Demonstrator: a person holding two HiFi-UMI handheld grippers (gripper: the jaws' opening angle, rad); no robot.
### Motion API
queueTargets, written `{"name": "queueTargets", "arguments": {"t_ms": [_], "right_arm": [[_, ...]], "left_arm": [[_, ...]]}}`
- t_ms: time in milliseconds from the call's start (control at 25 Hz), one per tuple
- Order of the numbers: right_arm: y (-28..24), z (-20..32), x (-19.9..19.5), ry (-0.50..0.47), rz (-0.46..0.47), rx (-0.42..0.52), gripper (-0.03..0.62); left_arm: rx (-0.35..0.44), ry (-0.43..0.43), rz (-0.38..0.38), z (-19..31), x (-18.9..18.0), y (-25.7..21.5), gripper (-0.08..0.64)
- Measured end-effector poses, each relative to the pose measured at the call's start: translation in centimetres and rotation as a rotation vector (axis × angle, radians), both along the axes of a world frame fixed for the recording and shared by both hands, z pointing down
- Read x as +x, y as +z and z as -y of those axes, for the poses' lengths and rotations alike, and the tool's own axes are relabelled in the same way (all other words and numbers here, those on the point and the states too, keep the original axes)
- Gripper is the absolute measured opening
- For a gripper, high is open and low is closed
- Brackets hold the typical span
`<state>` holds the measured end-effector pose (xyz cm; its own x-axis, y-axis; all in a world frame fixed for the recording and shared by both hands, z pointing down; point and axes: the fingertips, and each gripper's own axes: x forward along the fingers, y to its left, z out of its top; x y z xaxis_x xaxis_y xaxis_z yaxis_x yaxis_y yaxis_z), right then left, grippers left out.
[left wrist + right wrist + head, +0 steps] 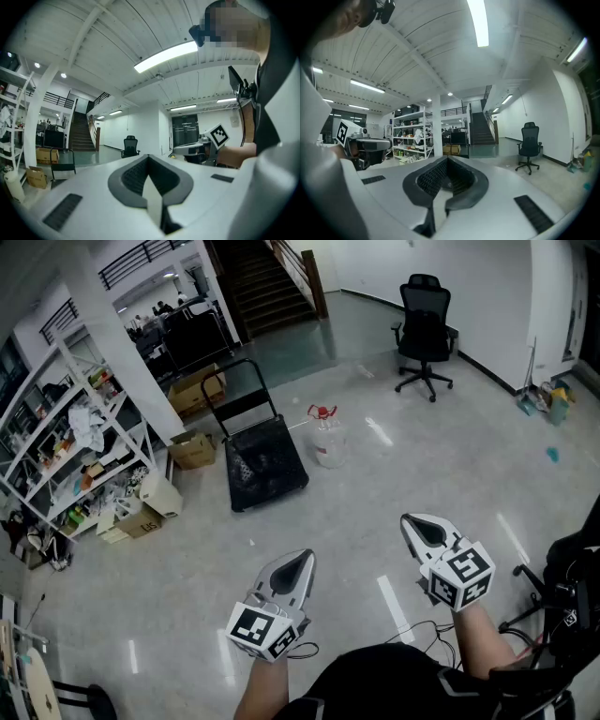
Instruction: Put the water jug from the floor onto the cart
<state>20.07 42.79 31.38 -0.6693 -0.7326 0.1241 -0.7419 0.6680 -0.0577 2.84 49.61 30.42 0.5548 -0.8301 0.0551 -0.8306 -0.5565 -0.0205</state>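
My left gripper [298,564] and right gripper [421,526] are pressed together, empty. The water jug [327,442] stands on the floor [375,512] at twelve o'clock, beside the cart [267,465]; a shallow grip could drop it.

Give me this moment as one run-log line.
water jug: on floor beside cart | left tool: shut, empty | right tool: shut, empty | both short of jug

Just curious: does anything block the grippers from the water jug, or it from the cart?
Nothing visible: bare floor separates left gripper and right gripper from the water jug; the cart stands beside it.
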Motion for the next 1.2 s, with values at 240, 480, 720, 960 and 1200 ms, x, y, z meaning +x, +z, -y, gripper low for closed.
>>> {"name": "queueTargets", "arguments": {"t_ms": [240, 480, 720, 960, 1200], "right_arm": [[-0.3, -0.2, -0.5, -0.006, -0.007, 0.001, 0.002], [-0.4, -0.5, -1.2, -0.001, -0.013, 0.006, 0.002], [-0.3, -0.9, -2.5, 0.006, -0.024, 0.001, 0.002], [-0.6, -1.0, -4.1, 0.036, 0.008, -0.005, 0.002], [0.0, -1.3, -5.4, 0.078, 0.002, -0.002, 0.002]], "left_arm": [[0.005, -0.003, -0.027, -0.7, 0.2, -1.2, -0.008], [0.002, 0.000, -0.014, -1.2, -0.5, -1.0, -0.008], [-0.005, 0.014, -0.018, -1.6, -1.7, -0.6, -0.008], [-0.005, 0.030, -0.018, -1.6, -4.0, -0.1, -0.008], [0.002, 0.043, -0.033, -1.0, -6.6, 1.0, -0.008]]}}
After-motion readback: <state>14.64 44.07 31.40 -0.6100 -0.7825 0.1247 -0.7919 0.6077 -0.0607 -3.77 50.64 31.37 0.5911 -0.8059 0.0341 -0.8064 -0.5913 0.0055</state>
